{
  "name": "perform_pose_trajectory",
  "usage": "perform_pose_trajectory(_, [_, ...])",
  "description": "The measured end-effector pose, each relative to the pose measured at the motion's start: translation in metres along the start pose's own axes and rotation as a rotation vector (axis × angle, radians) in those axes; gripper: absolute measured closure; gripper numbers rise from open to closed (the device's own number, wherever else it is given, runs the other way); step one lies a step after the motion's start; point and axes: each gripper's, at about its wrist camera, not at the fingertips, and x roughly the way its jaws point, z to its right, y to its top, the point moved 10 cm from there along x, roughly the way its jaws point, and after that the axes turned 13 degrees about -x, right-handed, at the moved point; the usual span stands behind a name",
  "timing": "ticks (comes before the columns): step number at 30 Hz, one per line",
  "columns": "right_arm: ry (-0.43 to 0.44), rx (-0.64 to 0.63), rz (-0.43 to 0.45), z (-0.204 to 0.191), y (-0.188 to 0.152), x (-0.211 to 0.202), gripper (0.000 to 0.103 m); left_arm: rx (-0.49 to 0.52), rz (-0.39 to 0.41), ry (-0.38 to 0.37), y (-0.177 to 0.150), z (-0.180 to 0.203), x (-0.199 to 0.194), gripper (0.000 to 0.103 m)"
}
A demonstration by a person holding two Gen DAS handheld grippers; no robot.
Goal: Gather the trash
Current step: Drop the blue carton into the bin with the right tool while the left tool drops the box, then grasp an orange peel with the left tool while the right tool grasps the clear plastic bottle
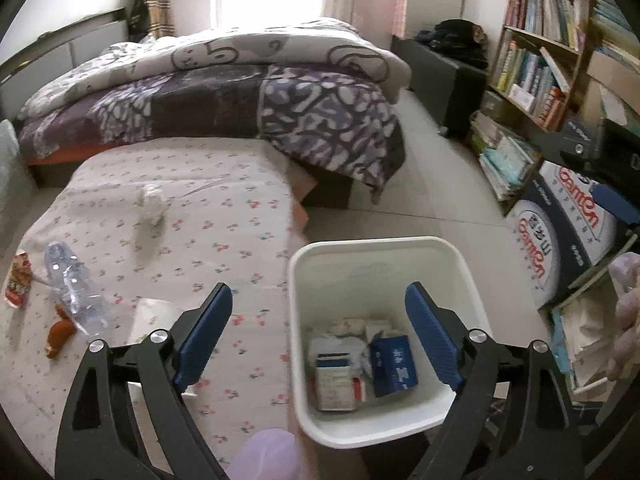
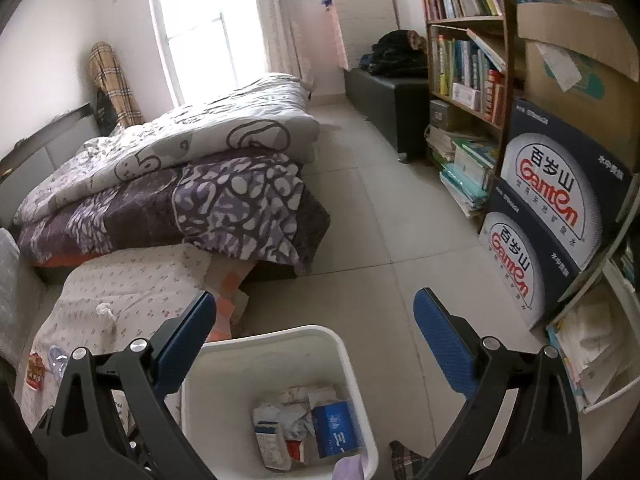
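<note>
While both jaws hang empty over the bin, the remaining trash lies off to the left on the bed.

Relation for the next move: the plastic bottle (image 1: 74, 294) lies well left of the left gripper (image 1: 318, 332) and slightly ahead of its tips; I judge the left hand the nearer one, since the right gripper (image 2: 316, 348) sits over the bin and further from the bed.
Bottle axis: it runs diagonally, its far end up-left and its near end down-right toward the left jaws, so a grasp across its width would need the wrist rolled.
Bottle look: clear, crumpled, lying flat on the floral sheet.
Snack wrapper (image 1: 18, 280): red, flat, just left of the bottle, at the frame edge.
Orange scrap (image 1: 58, 332): small, just beside the bottle's near end; what it is I cannot tell.
Crumpled tissue (image 1: 152, 200): white, further ahead, left of the left jaws.
Left jaws: spread wide, nothing between the pads.
Bin (image 1: 316, 248): white, ahead of and below the jaws, holding boxes and crumpled paper.
Right jaws: spread wide, empty.
</note>
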Motion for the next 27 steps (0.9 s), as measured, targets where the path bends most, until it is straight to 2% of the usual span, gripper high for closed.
perform_pose_trajectory(8, [0.050, -0.090, -0.018, -0.053, -0.002, 0.001, 0.007, -0.051, 0.003, 0.090, 0.006, -0.049, -0.002, 0.014])
perform_pose_trajectory(17, [0.118, -0.184, -0.047, -0.114, -0.008, 0.004, 0.007, -0.124, -0.044, 0.230, 0.004, -0.132, 0.002, 0.013])
perform_pose_trajectory(21, [0.146, -0.215, -0.065, -0.140, -0.012, 0.007, 0.007, -0.161, -0.088, 0.297, 0.001, -0.176, 0.004, 0.013])
perform_pose_trajectory(27, [0.187, -0.244, -0.097, -0.172, -0.019, 0.012, 0.007, -0.131, -0.185, 0.377, -0.014, -0.231, 0.008, 0.011])
